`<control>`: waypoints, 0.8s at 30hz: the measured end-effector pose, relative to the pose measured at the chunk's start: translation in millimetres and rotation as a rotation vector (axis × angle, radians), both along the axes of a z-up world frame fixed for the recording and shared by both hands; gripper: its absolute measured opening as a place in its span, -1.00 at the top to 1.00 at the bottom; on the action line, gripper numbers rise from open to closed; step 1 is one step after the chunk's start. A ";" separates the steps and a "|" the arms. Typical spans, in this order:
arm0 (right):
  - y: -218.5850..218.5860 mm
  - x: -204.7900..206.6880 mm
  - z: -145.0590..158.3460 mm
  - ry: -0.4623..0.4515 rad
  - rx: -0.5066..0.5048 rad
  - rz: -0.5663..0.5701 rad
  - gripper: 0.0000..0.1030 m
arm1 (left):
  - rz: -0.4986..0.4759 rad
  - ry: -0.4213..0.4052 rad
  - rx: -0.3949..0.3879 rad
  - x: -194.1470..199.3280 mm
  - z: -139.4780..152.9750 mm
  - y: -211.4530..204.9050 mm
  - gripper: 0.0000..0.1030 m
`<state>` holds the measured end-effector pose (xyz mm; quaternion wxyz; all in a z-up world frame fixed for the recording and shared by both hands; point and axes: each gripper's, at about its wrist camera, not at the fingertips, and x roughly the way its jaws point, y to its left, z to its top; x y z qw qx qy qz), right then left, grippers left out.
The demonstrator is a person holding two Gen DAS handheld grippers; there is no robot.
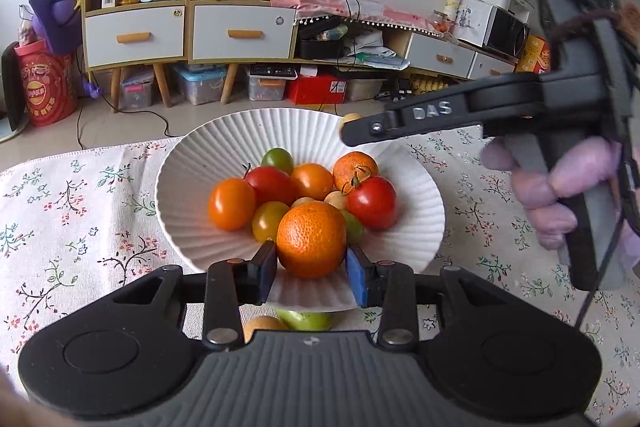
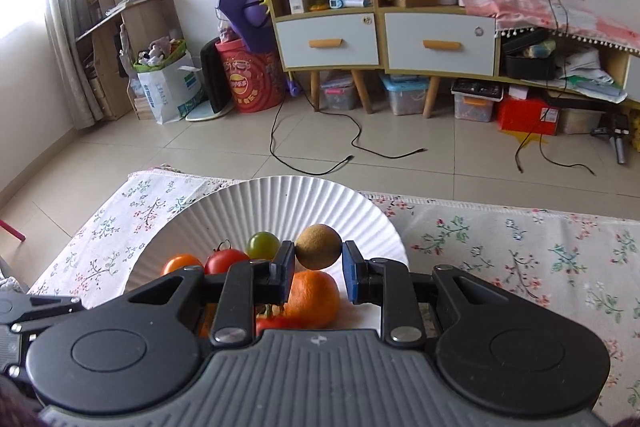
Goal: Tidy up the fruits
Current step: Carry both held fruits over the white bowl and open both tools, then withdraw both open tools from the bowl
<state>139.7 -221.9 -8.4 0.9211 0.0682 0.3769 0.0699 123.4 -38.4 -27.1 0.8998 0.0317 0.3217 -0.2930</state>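
Observation:
A white ribbed bowl (image 1: 192, 187) on the floral tablecloth holds several tomatoes and oranges. My left gripper (image 1: 311, 263) is shut on a large orange (image 1: 311, 241) over the bowl's near rim. My right gripper (image 2: 318, 253) is shut on a small brown round fruit (image 2: 318, 247) and holds it above the bowl (image 2: 280, 199). In the left wrist view the right gripper's arm (image 1: 420, 119) reaches in from the right, with the brown fruit (image 1: 351, 117) at its tip. An orange (image 2: 312, 297), red tomatoes (image 2: 226, 261) and a green tomato (image 2: 262, 245) lie below it.
A green fruit (image 1: 306, 321) and a tan fruit (image 1: 262, 326) lie on the cloth just in front of the bowl, under the left gripper. The floral tablecloth (image 2: 520, 259) stretches right. Beyond the table edge are tiled floor, cables and cabinets (image 2: 384, 39).

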 end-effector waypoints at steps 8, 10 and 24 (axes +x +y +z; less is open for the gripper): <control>6.0 5.9 -10.0 0.027 -0.006 0.017 0.55 | -0.021 -0.023 0.001 -3.2 1.8 1.9 0.34; 7.6 5.4 -11.6 0.031 -0.012 0.022 0.55 | -0.024 -0.027 -0.001 -4.2 2.6 2.6 0.25; 9.0 -17.9 18.0 -0.006 -0.055 0.010 -0.20 | -0.007 -0.048 0.011 -15.7 13.9 18.7 -0.38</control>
